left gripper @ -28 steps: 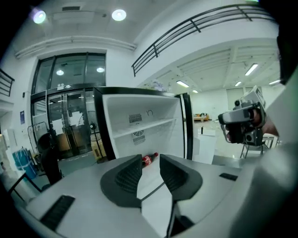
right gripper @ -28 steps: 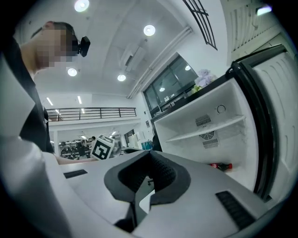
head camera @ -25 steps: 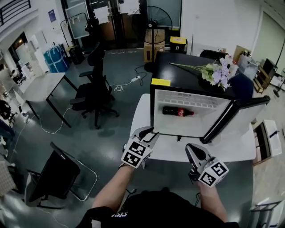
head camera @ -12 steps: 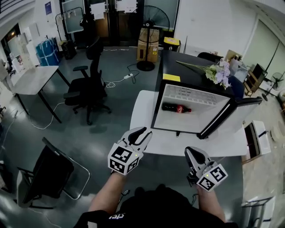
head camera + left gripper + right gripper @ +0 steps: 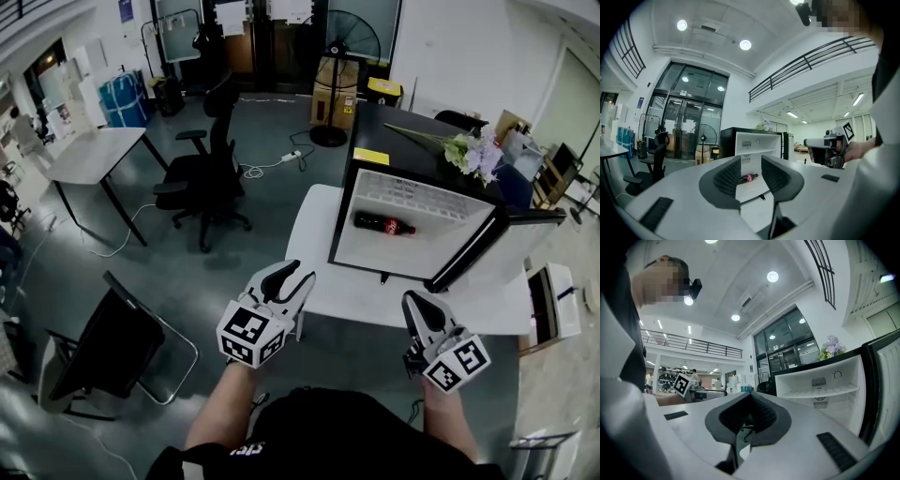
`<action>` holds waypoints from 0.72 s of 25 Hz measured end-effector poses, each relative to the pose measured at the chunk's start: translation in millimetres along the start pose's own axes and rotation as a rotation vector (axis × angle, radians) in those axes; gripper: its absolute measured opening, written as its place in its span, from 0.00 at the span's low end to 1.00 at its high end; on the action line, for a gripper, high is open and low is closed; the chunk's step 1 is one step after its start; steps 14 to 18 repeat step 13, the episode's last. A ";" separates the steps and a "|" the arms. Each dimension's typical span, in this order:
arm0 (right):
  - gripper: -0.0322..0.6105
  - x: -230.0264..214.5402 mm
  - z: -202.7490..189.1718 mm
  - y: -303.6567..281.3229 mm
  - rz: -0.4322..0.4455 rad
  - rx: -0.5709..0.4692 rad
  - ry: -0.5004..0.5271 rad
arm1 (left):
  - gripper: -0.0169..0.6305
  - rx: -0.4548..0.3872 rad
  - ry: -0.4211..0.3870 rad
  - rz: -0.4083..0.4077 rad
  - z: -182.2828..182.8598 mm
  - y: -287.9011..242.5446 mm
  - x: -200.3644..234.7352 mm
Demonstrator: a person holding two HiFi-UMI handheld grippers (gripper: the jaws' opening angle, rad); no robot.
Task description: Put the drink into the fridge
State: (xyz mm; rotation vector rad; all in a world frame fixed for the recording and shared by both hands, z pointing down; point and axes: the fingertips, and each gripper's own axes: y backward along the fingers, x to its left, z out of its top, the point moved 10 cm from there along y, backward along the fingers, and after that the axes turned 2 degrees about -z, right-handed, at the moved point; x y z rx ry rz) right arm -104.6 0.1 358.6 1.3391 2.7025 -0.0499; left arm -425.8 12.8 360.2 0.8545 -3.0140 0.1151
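Here's the drink (image 5: 384,224), a dark cola bottle with a red label, already lying on its side low inside the fridge (image 5: 405,260), cap end toward the hinge side, and nothing is touching it! The fridge sits on the white table (image 5: 349,296) with its door (image 5: 489,247) swung wide to the right, and a spray of purple flowers (image 5: 472,150) rests on its black top. Both tools are held level and well back from the cabinet, close to the person's body. The left gripper (image 5: 298,277) has its jaws parted and they have just been opening, with no object between the ribbed pads; in the left gripper view only the distant bottle (image 5: 748,178) and the fridge (image 5: 757,142) show through the gap of that gripper (image 5: 751,161). The right gripper (image 5: 412,298) has its jaws pressed together at the tips, pinching nothing, and the right gripper view confirms the meeting pads of the tool (image 5: 751,397) with the white fridge interior (image 5: 820,386) off to the right. A black office chair (image 5: 212,171) stands on the floor off to the left
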 end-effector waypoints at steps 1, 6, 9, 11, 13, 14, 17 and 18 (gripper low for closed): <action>0.07 -2.8 0.9 2.4 0.006 -0.001 -0.001 | 0.24 -0.003 -0.006 0.000 1.5 -1.9 -4.8; 0.07 -23.7 -1.8 20.5 0.003 0.009 0.000 | 0.07 -0.026 -0.043 0.029 4.8 -17.7 -25.1; 0.07 -35.4 -3.0 29.5 -0.004 0.010 -0.007 | 0.05 -0.022 -0.049 0.037 3.2 -28.7 -35.9; 0.07 -41.6 -3.1 33.3 -0.002 0.005 -0.009 | 0.05 -0.020 -0.049 0.023 1.7 -35.9 -42.1; 0.07 -46.7 -3.3 36.6 0.002 0.003 -0.010 | 0.05 -0.023 -0.038 0.006 0.0 -42.2 -47.4; 0.07 -46.7 -3.3 36.6 0.002 0.003 -0.010 | 0.05 -0.023 -0.038 0.006 0.0 -42.2 -47.4; 0.07 -46.7 -3.3 36.6 0.002 0.003 -0.010 | 0.05 -0.023 -0.038 0.006 0.0 -42.2 -47.4; 0.07 -46.7 -3.3 36.6 0.002 0.003 -0.010 | 0.05 -0.023 -0.038 0.006 0.0 -42.2 -47.4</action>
